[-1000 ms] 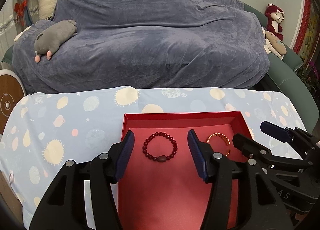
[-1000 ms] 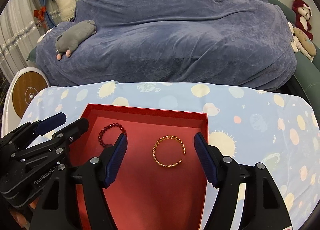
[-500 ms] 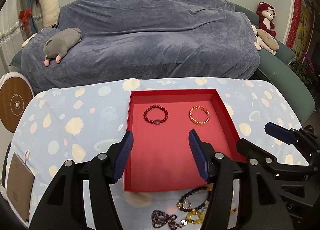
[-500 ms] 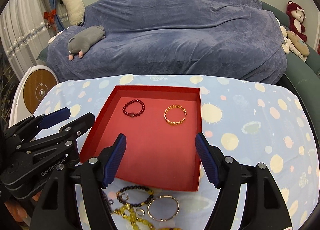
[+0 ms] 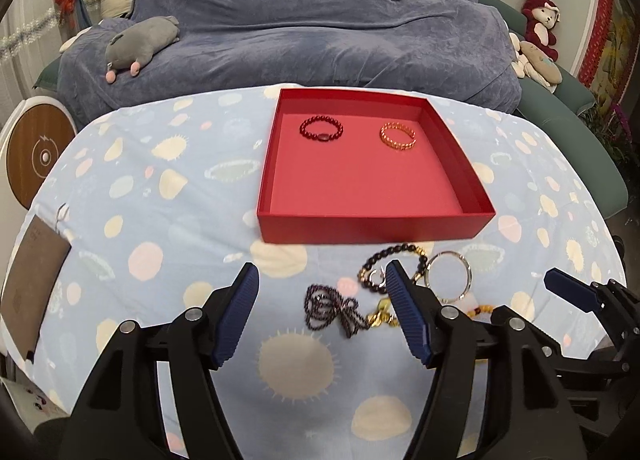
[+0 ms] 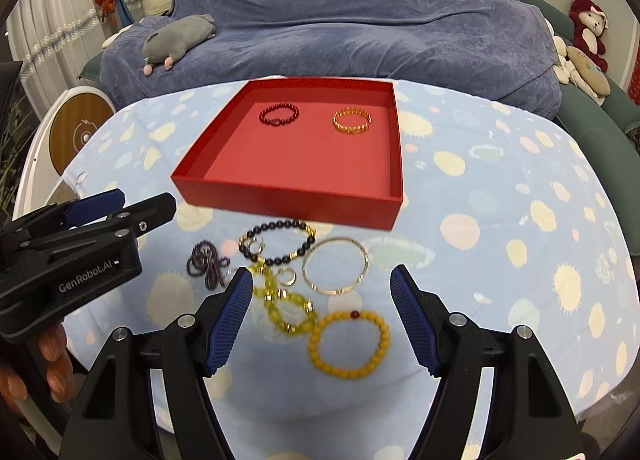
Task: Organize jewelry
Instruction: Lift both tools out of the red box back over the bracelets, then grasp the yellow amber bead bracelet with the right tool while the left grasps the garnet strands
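Both grippers, left gripper (image 5: 322,280) and right gripper (image 6: 322,280), gape wide, holding nothing, over loose bracelets (image 6: 348,344) near the red tray (image 6: 288,202) on the desk (image 6: 500,220).

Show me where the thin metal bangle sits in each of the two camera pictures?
Left wrist view: bangle lower right of centre, just right of the left tool's right finger.
Right wrist view: bangle near centre, above the yellow bracelet.
Shared landmark: the red tray, whose near wall lies just beyond it.

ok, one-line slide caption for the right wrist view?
Open right gripper above loose bracelets; two already in the red tray.
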Demonstrator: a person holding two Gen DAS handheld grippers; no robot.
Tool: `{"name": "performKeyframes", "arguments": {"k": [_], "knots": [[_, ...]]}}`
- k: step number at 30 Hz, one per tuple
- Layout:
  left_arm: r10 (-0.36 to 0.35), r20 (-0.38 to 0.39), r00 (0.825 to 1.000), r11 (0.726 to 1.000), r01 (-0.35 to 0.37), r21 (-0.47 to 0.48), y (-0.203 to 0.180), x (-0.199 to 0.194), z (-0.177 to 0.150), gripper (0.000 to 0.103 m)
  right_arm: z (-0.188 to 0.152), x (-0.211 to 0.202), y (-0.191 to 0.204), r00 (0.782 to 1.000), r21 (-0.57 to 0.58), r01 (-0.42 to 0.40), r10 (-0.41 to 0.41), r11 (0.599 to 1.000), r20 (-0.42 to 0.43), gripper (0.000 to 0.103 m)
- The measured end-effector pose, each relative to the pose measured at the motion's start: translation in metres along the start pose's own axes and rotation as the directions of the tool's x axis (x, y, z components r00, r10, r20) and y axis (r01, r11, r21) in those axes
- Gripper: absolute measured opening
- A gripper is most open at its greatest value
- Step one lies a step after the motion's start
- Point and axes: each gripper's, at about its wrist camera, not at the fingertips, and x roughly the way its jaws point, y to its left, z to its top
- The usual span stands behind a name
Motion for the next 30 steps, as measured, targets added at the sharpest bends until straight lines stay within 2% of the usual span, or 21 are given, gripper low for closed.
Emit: {"name": "performKeyframes", "arguments": {"k": [6,10,16,24,30], "knots": [[0.013,-0.036,0.999,1.000,-0.013,-0.012,0.008,-0.001,-0.034,0.063,-0.038,0.005,-0.015,0.998,0.043,0.022,-0.019,0.999,-0.062,0.069],[0.019,-0.054,0.998,0.999,-0.021,-0.037,0.014,-0.001,-0.050,0.064,-0.051,0.012,-0.022,0.996,0.065,0.031,-0.025,0.997,-0.086,0.069],[0.025,-0.076,0.997,0.997,-0.030,-0.065,0.019,0.002,-0.061,0.064,-0.048,0.020,-0.033,0.995,0.108,0.035,-0.025,0.993,-0.092,0.068],[0.027,-0.086,0.996,0.996,-0.033,-0.078,0.022,0.008,-0.060,0.064,-0.044,0.035,-0.035,0.993,0.124,0.042,-0.028,0.991,-0.111,0.068],[0.014,-0.091,0.996,0.996,-0.021,-0.084,0.022,0.014,-0.058,0.064,-0.041,0.046,-0.040,0.991,0.130,0.060,-0.042,0.990,-0.130,0.060]]}}
